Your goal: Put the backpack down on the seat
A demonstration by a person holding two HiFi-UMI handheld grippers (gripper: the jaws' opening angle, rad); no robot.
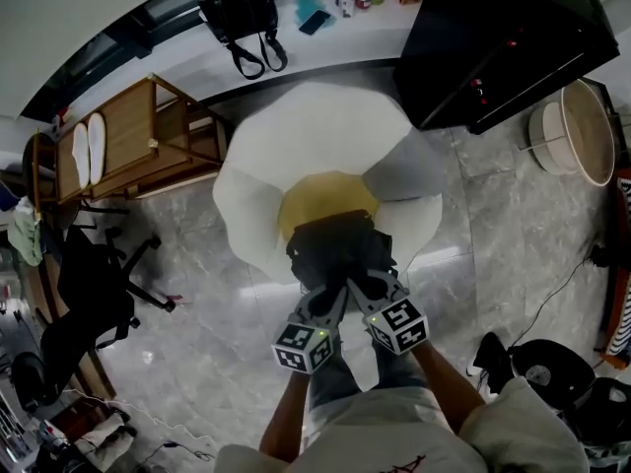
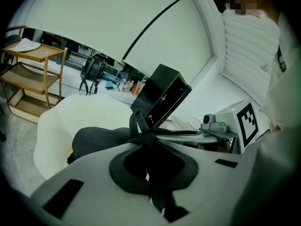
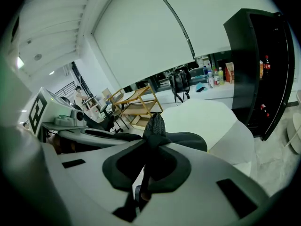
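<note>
- Seen from above, a person stands in front of a white, petal-shaped armchair point(image 1: 325, 131) with a round yellow seat cushion point(image 1: 317, 193).
- A dark backpack point(image 1: 333, 244) is over the front edge of that cushion. Whether its full weight rests there cannot be told.
- The left gripper point(image 1: 328, 302) has its jaws pressed together, pinching a woven shoulder strap point(image 2: 136, 125).
- The right gripper point(image 1: 367, 286), just beside it, pinches a second strap loop point(image 3: 155, 124) in the same way.
- To set the bag down well, both grippers should probably lower evenly so it lands flat, nearer the middle of the cushion.
- The jaws are best opened only once the straps go slack, or the bag may tip off the front edge.
</note>
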